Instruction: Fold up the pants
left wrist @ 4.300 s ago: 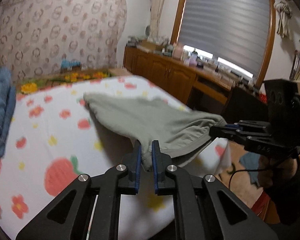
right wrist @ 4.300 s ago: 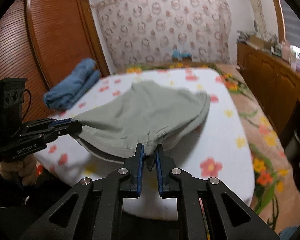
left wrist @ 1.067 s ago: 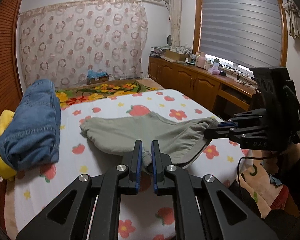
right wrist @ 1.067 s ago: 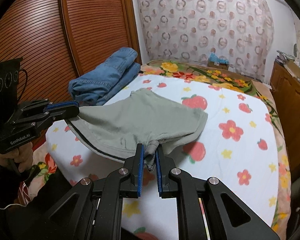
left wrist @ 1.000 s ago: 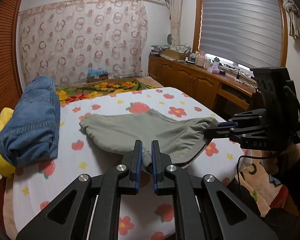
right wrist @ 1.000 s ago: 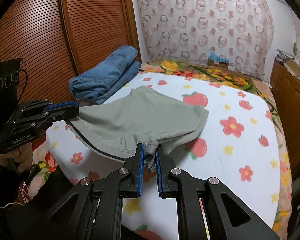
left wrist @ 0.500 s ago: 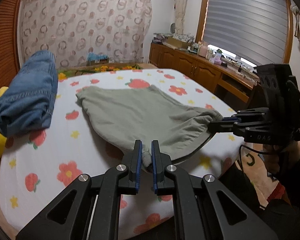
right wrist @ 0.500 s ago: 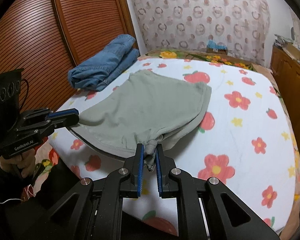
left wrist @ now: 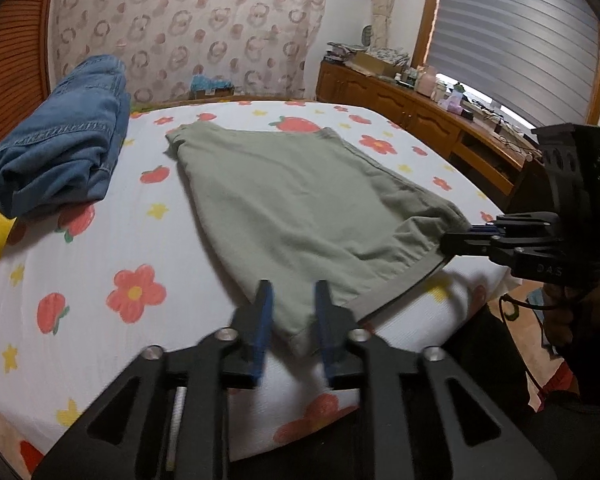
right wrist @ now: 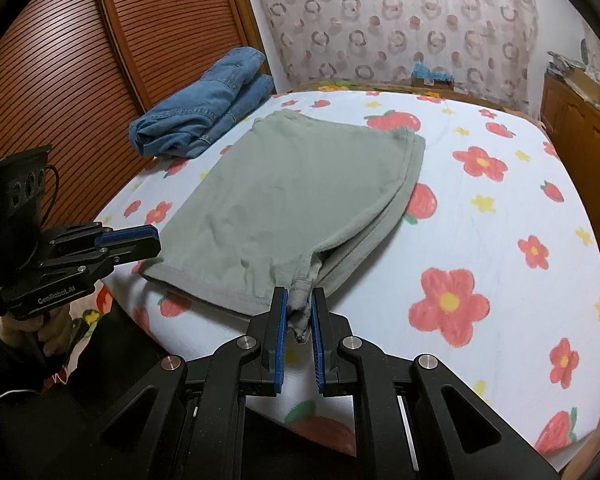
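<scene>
Read "GenRobot.AI" on left tongs (right wrist: 130, 242), spread wide at lower left; right tongs (right wrist: 298, 314) pinched pants (right wrist: 296, 196) corner, bottom centre.

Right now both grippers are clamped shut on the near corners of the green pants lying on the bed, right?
Not quite. The right gripper does pinch a corner of the green pants on the bed, but the left gripper is open, as the left wrist view shows.

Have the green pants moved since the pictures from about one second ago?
Yes. The green pants have come down flat onto the bed sheet. Their near edge no longer hangs above it, and their far end lies closer to the folded jeans.
</scene>
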### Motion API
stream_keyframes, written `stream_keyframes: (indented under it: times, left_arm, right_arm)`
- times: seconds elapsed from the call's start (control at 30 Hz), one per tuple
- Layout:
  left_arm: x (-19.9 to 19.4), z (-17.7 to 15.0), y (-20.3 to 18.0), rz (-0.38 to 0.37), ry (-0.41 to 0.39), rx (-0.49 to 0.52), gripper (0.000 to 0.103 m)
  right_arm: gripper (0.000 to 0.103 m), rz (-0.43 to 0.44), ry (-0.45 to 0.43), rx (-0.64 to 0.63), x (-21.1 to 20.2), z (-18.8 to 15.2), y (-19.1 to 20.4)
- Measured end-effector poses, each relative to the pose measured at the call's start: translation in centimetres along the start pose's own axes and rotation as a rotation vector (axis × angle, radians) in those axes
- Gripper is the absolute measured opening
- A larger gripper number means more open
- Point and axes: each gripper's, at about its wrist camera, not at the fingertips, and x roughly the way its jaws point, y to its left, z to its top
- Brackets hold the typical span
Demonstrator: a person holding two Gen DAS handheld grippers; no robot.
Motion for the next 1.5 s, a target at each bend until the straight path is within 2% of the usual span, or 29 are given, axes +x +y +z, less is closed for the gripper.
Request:
stream_keyframes:
  times: [0.07,0.1,0.33,0.5,0.67,0.73,1.27,1.43,1.5]
  left_arm:
    - [0.1,-0.2,0.1,0.004,0.001,-0.003,0.040]
    - [0.2,-0.3,0.2,0.006,0.004,-0.005,0.041]
    - [1.1,-1.1,0.6,0.031,0.039,-0.020,0.042]
    - [1.0,-1.4,0.3,0.040,0.025,-0.013,0.042]
    - [0.7,-1.4,-0.3,-0.007,0.016,0.016,0.012]
    - [0.0,-1.3,-0.6,0.002,-0.010,0.034,0.009]
    - [-4.4,1.0,-1.2,-0.054,-0.128,0.034,0.003]
    - [-3.4,0.8,-0.6,-0.052,-0.083,0.009,0.004]
    - [-2.7,0.5,-0.2,-0.029,-0.056,-0.011,0.011]
  right_arm:
    - [0.011,0.000,0.002,0.004,0.1,-0.1,0.0]
    - [0.011,0.001,0.002,0.006,0.1,-0.1,0.0]
    - [0.011,0.004,0.006,0.015,0.3,-0.4,0.0]
    - [0.011,0.008,0.008,0.025,0.4,-0.5,-0.2]
    - [0.011,0.015,-0.002,0.032,0.4,-0.6,-0.2]
    - [0.011,0.015,-0.005,0.031,0.3,-0.6,-0.2]
    - [0.011,0.039,-0.090,0.001,-3.3,-0.2,0.2]
    - [0.011,0.028,-0.063,0.011,-2.3,-0.6,-0.4]
    - [0.011,0.026,-0.053,0.018,-2.0,-0.6,-0.3]
